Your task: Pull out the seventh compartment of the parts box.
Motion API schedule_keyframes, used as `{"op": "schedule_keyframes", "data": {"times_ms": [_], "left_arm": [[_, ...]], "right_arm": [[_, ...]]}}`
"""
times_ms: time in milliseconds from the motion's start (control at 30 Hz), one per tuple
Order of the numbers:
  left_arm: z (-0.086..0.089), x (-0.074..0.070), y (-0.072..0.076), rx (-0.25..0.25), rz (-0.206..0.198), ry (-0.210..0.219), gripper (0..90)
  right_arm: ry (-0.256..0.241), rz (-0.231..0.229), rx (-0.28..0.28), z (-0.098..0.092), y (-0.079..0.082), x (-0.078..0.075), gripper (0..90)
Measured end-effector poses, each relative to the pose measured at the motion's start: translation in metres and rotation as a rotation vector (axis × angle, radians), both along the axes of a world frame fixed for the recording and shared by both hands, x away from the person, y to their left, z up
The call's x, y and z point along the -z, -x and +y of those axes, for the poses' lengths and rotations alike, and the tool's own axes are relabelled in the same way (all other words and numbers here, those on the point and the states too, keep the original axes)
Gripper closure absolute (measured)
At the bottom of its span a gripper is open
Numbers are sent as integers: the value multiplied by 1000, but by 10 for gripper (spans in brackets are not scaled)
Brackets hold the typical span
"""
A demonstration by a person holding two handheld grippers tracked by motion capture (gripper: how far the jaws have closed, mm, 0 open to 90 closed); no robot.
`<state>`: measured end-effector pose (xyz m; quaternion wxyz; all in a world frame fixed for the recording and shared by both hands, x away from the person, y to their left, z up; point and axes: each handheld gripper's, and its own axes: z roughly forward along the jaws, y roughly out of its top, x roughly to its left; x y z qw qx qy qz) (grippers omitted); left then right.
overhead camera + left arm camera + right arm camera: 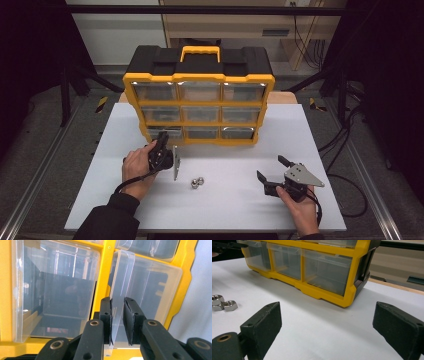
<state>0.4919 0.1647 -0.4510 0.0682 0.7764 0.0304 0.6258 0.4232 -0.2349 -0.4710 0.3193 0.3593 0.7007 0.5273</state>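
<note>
Two claws: left claw (pixel 117 322) pinches a drawer tab (pixel 122 290); right claw (pixel 327 332) spread wide.

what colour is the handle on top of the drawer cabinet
Yellow, set into the black top of the drawer cabinet; the handle shows best in the high view.

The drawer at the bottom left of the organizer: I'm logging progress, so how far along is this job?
Early. The left gripper has its jaws around the clear pull tab of the bottom-left drawer; whether it is pulled out I cannot tell. Two nuts lie loose on the table, untouched. The right gripper waits open, holding nothing. Left, I'd guess: opening the drawer and dropping the nuts in.
</note>
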Motion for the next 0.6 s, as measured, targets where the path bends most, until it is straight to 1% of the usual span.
{"op": "schedule_keyframes", "data": {"times_ms": [233, 333, 433, 600], "left_arm": [[1, 1, 8, 0, -4, 1, 771], [1, 2, 11, 8, -15, 4, 771], [1, 3, 15, 5, -18, -1, 772], [1, 3, 20, 5, -19, 9, 770]], "right_arm": [[-5, -1, 1, 0, 0, 0, 86], [-5, -1, 1, 0, 0, -1, 86], [-5, -2, -1, 0, 1, -1, 87], [-9, -1, 0, 0, 1, -1, 87]]}}
